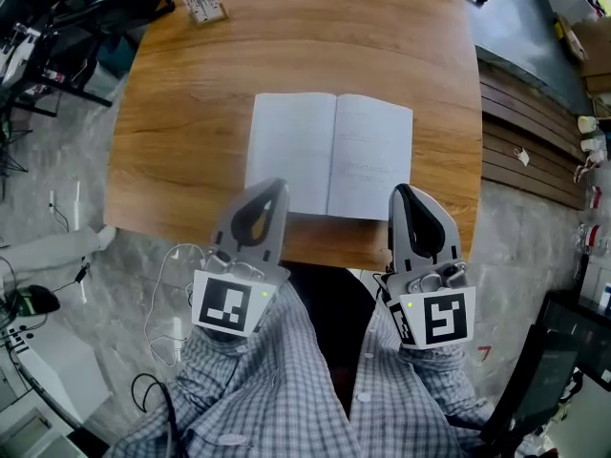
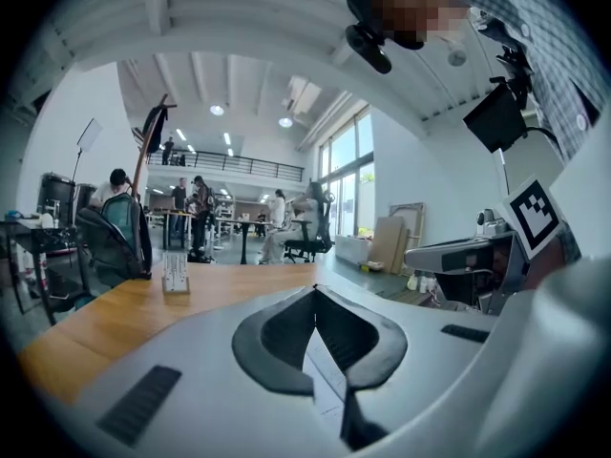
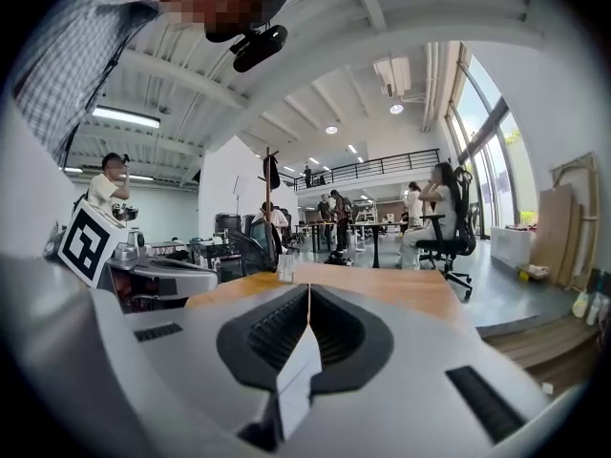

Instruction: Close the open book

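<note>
An open book (image 1: 329,156) lies flat on the wooden table (image 1: 191,113), white pages up, spine running away from me. My left gripper (image 1: 276,188) hovers over the book's near left corner, its jaws shut and empty. My right gripper (image 1: 399,192) is by the near right corner, also shut and empty. In the left gripper view the tips of the left gripper (image 2: 315,290) meet, and a strip of the book's page (image 2: 325,370) shows through the hollow behind them. The right gripper view shows the right gripper (image 3: 308,287) the same way, with the page (image 3: 298,375) below.
A small printed box (image 1: 203,1) stands at the table's far left corner. The table's near edge (image 1: 315,251) runs just under both grippers. Cables (image 1: 167,299) lie on the floor at left, wooden slats (image 1: 530,151) at right. Office chairs and people are far behind.
</note>
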{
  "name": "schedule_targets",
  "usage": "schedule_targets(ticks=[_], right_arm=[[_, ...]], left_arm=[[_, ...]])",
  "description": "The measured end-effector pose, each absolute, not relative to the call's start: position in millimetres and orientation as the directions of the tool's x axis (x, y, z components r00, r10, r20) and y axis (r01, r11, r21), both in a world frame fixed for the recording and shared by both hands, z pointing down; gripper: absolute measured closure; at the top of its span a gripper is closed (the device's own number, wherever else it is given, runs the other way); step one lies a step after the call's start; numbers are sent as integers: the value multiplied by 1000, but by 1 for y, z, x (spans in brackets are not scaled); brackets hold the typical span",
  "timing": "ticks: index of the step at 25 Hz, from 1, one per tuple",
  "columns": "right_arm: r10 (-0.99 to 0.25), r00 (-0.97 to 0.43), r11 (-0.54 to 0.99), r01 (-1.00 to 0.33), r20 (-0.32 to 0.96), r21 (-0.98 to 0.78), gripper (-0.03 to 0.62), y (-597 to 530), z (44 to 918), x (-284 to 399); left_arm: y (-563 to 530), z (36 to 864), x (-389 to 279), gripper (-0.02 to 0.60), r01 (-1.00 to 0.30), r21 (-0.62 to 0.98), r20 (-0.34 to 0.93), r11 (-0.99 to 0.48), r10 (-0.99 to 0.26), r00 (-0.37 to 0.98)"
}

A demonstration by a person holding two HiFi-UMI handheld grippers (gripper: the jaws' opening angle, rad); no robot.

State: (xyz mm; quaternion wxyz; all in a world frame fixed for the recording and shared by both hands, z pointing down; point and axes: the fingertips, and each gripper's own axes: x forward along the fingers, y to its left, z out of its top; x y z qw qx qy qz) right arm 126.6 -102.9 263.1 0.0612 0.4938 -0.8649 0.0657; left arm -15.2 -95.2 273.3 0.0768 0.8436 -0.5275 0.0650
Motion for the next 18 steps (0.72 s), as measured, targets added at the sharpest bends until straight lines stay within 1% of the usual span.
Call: schedule_targets(ticks=[7, 13, 18], right_arm=[[-830, -497, 479, -868, 255, -132, 572, -108, 307, 122], [-830, -464, 432, -886, 309, -170, 572, -109, 332, 120], [-796, -480, 414, -876, 368, -248, 572, -108, 358, 108]], left_arm=[[-95, 309, -5, 572, -875, 109, 248, -471, -840, 483], [-102, 325, 1, 572, -840, 70, 277, -538, -799, 534], [-107, 339, -6, 572, -841, 107, 294, -530, -791, 536]])
